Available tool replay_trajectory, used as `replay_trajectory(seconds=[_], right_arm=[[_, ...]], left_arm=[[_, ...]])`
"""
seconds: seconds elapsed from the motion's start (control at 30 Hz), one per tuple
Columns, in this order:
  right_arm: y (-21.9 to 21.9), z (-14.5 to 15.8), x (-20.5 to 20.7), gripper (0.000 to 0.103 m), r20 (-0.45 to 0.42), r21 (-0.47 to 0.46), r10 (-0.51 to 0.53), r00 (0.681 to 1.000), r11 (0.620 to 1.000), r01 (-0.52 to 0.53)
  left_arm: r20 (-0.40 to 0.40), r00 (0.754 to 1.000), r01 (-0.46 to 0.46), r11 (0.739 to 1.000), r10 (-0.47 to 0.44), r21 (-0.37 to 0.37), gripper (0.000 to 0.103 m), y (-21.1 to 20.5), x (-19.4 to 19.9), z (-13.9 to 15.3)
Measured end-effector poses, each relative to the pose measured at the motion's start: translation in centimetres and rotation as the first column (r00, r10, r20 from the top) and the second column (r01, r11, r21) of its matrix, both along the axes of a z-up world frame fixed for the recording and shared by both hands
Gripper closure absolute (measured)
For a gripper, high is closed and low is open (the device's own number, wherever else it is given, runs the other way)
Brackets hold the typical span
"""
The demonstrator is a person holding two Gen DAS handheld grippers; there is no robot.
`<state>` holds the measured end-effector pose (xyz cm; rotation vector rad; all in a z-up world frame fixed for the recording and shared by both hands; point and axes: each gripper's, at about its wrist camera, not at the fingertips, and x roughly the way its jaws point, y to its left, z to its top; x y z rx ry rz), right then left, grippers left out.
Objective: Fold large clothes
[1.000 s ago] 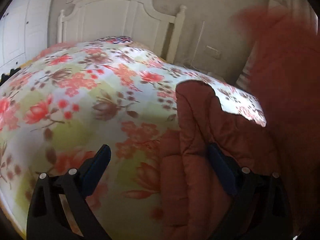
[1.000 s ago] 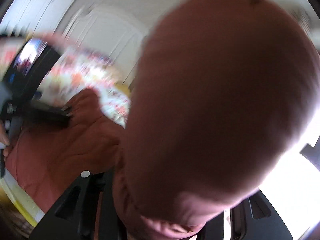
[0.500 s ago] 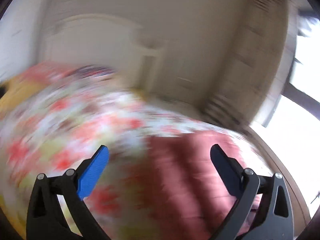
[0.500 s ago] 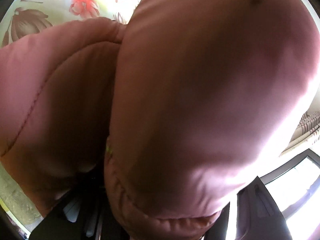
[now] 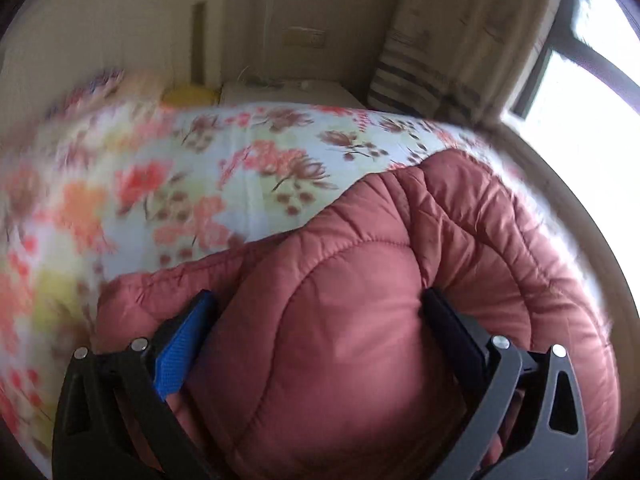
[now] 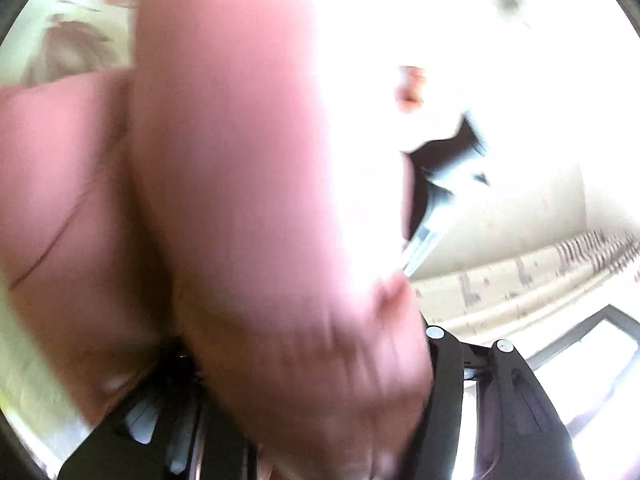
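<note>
The quilted red jacket [image 5: 400,288] lay bunched at the near right of the bed, on the floral bedspread [image 5: 224,168], and the left gripper [image 5: 316,304] had its jaws spread wide around a fat roll of padding, the blue pad [image 5: 182,344] against one flank, though whether it pinched was hard to judge. Over on the right gripper [image 6: 304,364], a thick fold of the jacket [image 6: 240,184] filled the gap; its jaws had just been opening with that fold between them, and blur left it unclear whether the pads bit at all. There lay the danger: slippery padded fabric, a loosening claw, and the fold could have slid out and sprung open. And the left claw, straddling so much bulk, might have dragged the whole bundle instead of one layer, towards the bed's near edge.
</note>
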<state>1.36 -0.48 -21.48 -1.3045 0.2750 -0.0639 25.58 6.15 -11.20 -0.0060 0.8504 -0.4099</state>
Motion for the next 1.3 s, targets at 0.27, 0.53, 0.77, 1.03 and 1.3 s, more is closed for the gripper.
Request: replay_trajectory(seconds=[0.27, 0.53, 0.77, 1.03, 1.3], right_arm=[[-7.6, 6.7, -7.2, 0.014, -0.240, 0.510, 0.294, 0.925, 0.849, -0.138], [-7.8, 16.9, -3.6, 0.029, -0.213, 0.884, 0.371, 0.904, 0.468, 0.016], [-2.4, 8.5, -0.8, 0.028, -0.364, 0.734, 0.346, 0.864, 0.678, 0.038], [-3.4, 8.0, -1.2, 0.028, -0.334, 0.751, 0.347, 0.876, 0.660, 0.024], [-3.0, 7.0, -1.6, 0.028, -0.320, 0.721, 0.346, 0.882, 0.693, -0.010]], left_arm=[[0.078, 0.997, -0.022, 0.996, 0.016, 0.084, 0.002, -0.7, -1.4, 0.9], [0.090, 0.994, -0.075, 0.986, 0.062, 0.148, 0.002, -1.5, -1.9, 1.8], [0.181, 0.969, -0.208, 0.955, 0.171, 0.213, 0.002, -1.4, -5.5, 8.8], [0.100, 0.984, -0.162, 0.975, 0.148, 0.155, 0.002, -2.5, -5.6, 3.8], [0.095, 0.978, -0.189, 0.982, 0.186, 0.022, 0.002, 1.0, -5.0, 1.3]])
